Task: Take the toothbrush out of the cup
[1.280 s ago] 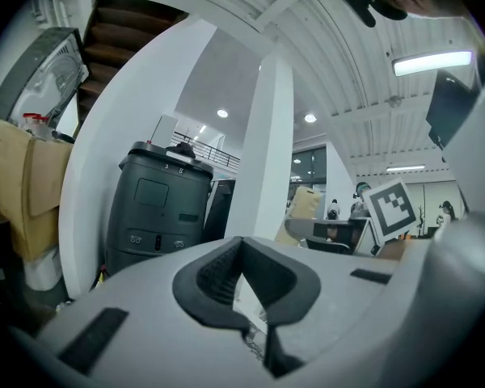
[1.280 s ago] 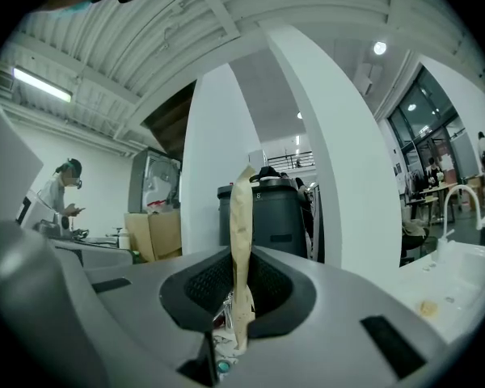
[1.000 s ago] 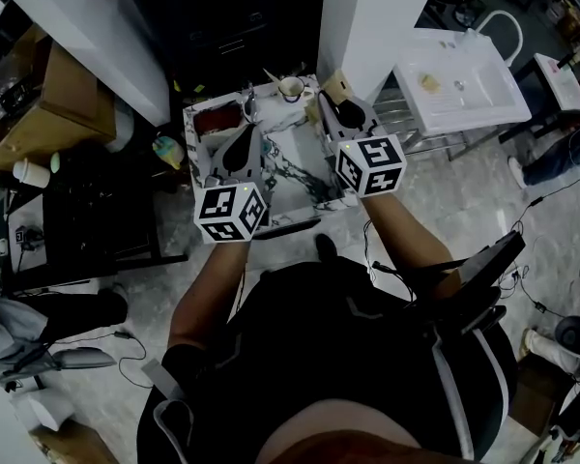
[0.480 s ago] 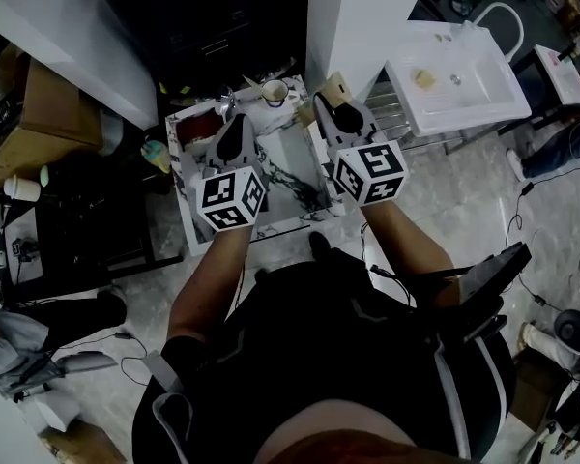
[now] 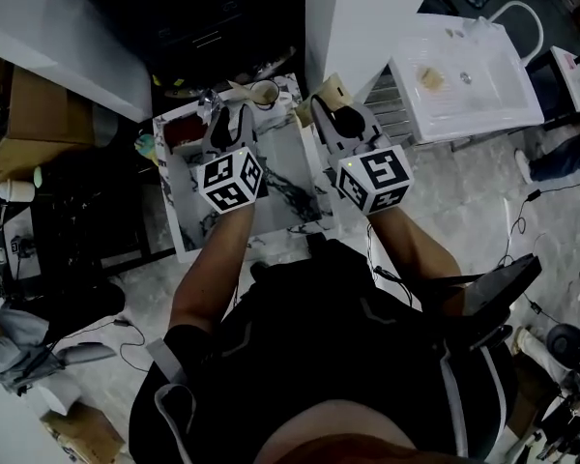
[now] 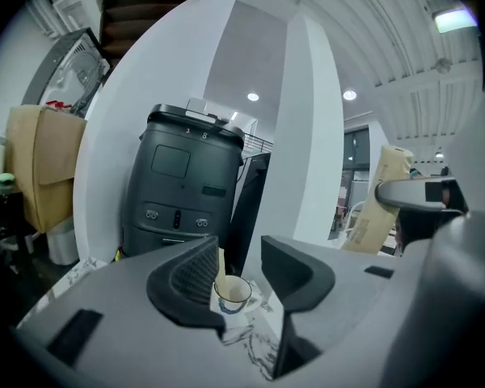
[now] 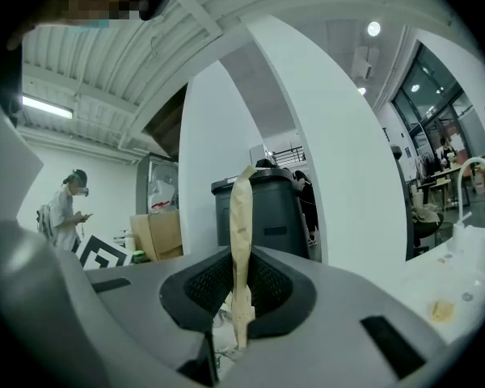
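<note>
While the right gripper point(image 7: 241, 285) pinches a tan paper-like strip point(image 7: 241, 217) upright between its jaws, the left gripper point(image 6: 238, 259), pressed together a moment ago, is opening its jaws with nothing between them, having moved in over the marble table point(image 5: 295, 162). Just beyond stands the cup point(image 6: 231, 294), the tan toothbrush point(image 6: 220, 263) upright inside it and not yet taken; the spreading looks like readiness to grasp its handle. A dark bin point(image 6: 182, 192) stands behind.

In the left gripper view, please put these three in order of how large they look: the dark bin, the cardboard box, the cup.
1. dark bin, the largest
2. cardboard box
3. cup, the smallest, although it stands nearer to the camera than the bin
</note>
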`<move>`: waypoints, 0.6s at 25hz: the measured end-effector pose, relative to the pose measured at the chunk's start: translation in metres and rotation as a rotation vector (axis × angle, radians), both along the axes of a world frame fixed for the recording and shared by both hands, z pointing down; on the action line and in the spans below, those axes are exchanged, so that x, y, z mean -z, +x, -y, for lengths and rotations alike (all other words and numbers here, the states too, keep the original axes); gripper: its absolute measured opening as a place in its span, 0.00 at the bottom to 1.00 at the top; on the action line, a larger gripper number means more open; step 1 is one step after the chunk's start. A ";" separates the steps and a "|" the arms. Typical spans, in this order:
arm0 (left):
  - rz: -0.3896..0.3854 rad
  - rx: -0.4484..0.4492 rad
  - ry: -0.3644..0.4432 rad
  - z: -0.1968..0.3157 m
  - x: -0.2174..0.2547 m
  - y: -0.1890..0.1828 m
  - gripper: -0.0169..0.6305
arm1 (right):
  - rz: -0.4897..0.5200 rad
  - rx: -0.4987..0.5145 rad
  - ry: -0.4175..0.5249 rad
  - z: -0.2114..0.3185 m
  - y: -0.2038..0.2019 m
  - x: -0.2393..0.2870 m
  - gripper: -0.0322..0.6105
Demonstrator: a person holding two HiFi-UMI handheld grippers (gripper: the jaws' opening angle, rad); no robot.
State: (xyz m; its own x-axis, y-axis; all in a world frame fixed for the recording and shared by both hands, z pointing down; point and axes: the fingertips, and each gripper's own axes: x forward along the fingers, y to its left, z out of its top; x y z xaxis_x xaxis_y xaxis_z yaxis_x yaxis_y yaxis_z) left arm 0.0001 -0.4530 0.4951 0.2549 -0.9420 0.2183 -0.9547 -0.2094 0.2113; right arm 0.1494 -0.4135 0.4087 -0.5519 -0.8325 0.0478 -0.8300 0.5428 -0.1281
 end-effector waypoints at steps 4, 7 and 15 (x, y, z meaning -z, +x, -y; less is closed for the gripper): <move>-0.036 0.055 -0.041 0.022 -0.023 0.001 0.29 | 0.011 0.025 -0.008 0.014 0.009 -0.008 0.12; -0.031 0.088 -0.060 0.036 -0.040 0.000 0.31 | 0.017 0.043 -0.008 0.024 0.014 -0.016 0.12; 0.015 0.148 -0.104 0.065 -0.081 -0.004 0.32 | 0.026 0.071 -0.029 0.041 0.021 -0.045 0.12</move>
